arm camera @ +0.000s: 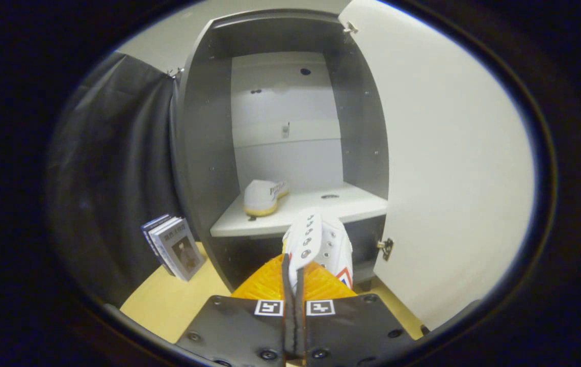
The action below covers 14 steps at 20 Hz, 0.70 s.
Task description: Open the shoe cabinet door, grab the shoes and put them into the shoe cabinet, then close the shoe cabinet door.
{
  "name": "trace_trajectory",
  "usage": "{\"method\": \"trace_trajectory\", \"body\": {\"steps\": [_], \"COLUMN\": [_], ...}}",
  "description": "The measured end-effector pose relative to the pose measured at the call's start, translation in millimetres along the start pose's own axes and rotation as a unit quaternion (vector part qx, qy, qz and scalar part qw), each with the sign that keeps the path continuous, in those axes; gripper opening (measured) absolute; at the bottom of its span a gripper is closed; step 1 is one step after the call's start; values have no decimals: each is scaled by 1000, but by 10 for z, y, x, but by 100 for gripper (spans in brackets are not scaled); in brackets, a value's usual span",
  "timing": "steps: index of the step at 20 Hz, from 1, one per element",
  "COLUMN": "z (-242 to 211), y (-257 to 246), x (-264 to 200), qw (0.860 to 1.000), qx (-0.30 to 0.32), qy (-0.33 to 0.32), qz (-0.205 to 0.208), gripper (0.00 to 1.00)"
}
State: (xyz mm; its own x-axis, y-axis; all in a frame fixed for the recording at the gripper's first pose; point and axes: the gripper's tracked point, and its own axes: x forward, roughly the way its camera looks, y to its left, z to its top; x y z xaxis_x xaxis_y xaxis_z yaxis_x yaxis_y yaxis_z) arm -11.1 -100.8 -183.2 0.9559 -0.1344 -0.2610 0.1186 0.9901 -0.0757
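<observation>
Gripper [294,272] clamped on a white shoe [321,244], both fingers pressed nearly together on a thin part of its upper edge, eyelets facing up. Held just ahead of the fingertips, in front of the lower edge of the open shoe cabinet [204,153]. Cabinet door [448,163] swung wide to the right of the held shoe, a hinge showing at its inner edge. Beyond the held shoe, a pale shelf [341,206] inside the cabinet, carrying a second white shoe [262,196] with a yellowish sole, set toward the shelf's left side. Left of the cabinet, a few books [173,247] leaned upright on the yellow floor [168,300] against the dark cloth wall.
</observation>
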Motion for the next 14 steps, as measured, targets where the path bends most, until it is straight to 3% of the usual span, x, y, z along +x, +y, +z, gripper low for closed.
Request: {"method": "trace_trajectory", "body": {"steps": [4,14], "z": [277,626], "y": [33,-52], "x": [275,1210], "qw": [1000,998], "qx": [-6,-51], "qy": [-17,16], "qz": [-6,-14], "gripper": [2,2]}}
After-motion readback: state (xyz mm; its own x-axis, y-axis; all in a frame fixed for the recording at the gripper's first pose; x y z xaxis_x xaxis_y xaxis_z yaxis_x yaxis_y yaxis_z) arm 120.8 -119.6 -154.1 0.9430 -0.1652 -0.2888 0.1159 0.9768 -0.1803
